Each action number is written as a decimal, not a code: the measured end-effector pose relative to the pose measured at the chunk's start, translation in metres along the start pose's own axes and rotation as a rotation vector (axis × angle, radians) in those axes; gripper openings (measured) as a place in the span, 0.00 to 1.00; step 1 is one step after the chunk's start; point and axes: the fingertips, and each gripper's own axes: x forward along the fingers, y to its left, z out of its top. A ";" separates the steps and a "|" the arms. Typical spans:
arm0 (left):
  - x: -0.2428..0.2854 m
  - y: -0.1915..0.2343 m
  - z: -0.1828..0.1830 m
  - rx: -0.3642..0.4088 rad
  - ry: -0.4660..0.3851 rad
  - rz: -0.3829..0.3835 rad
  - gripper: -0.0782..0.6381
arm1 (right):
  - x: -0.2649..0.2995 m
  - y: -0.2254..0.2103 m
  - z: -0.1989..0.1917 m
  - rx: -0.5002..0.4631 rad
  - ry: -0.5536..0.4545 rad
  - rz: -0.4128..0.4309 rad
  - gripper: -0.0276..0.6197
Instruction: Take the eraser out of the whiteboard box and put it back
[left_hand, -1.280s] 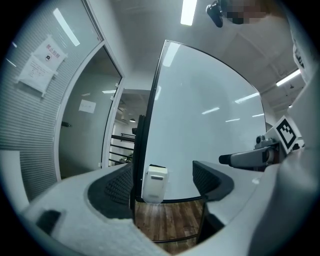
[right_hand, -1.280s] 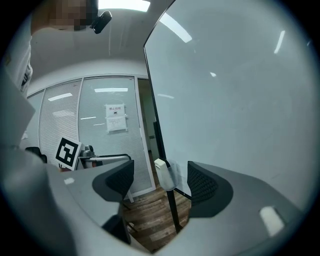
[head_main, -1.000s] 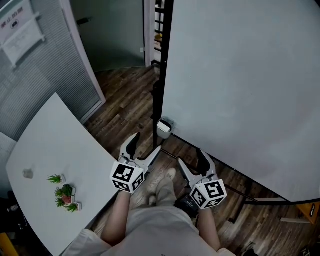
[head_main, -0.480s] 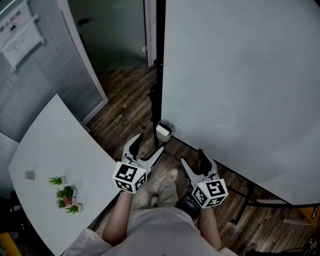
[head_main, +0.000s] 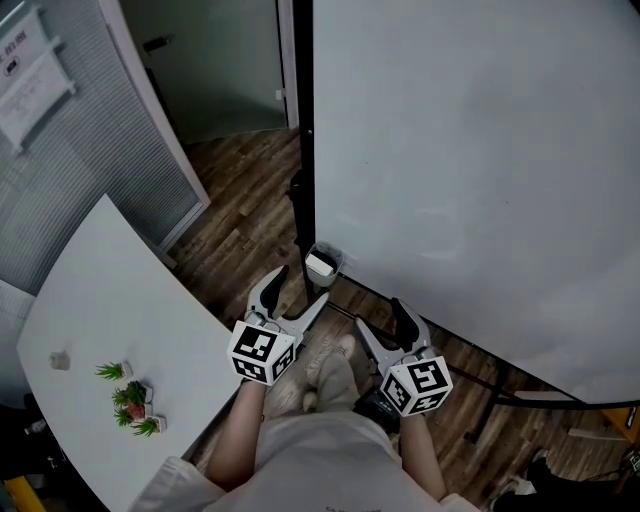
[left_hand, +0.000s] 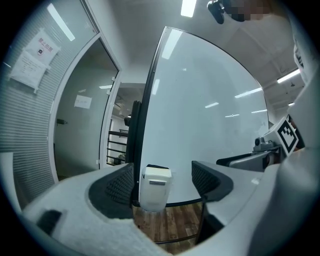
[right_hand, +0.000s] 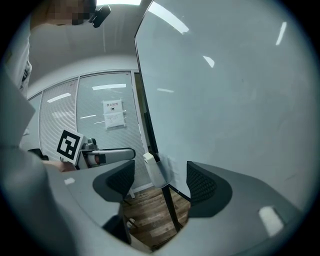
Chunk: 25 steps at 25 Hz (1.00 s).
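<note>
**Head view, near to far.** A curved white surface (head_main: 110, 290) fills the lower left. It carries small green potted plants (head_main: 130, 400) and a small grey object too blurred to name. A dark wood plank floor (head_main: 240, 220) runs beyond it to a slatted glass partition (head_main: 60, 180) bearing a paper notice (head_main: 35, 75) (its print is unreadable). A large pale whiteboard (head_main: 480, 180) on a black post (head_main: 303, 140) occupies the right half.

Both bare forearms enter from the lower edge, side by side above the person's light shoes (head_main: 325, 365). Each tool is held nearly level and aimed at the board's lower left corner. The left tool (head_main: 298, 287) has its jaws spread with nothing pinched; its tips lie near the translucent whiteboard box (head_main: 335, 255) but apart from it. The right tool (head_main: 380, 314) is likewise spread and empty, farther from the box.

The white block eraser (head_main: 319, 266) stands upright inside that box, which hangs at the board's lower left corner beside the post. The board's stand is cut off at the lower right edge. How the box is fixed to the board cannot be made out.
</note>
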 end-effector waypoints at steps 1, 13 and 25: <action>0.002 0.000 -0.001 -0.001 0.001 -0.002 0.60 | -0.001 -0.001 0.000 -0.002 0.001 -0.002 0.55; 0.028 0.001 0.001 0.009 0.008 -0.023 0.60 | 0.000 -0.018 0.004 -0.008 0.008 -0.038 0.55; 0.044 0.007 -0.002 0.034 0.024 -0.017 0.60 | 0.013 -0.026 -0.002 0.001 0.034 -0.026 0.54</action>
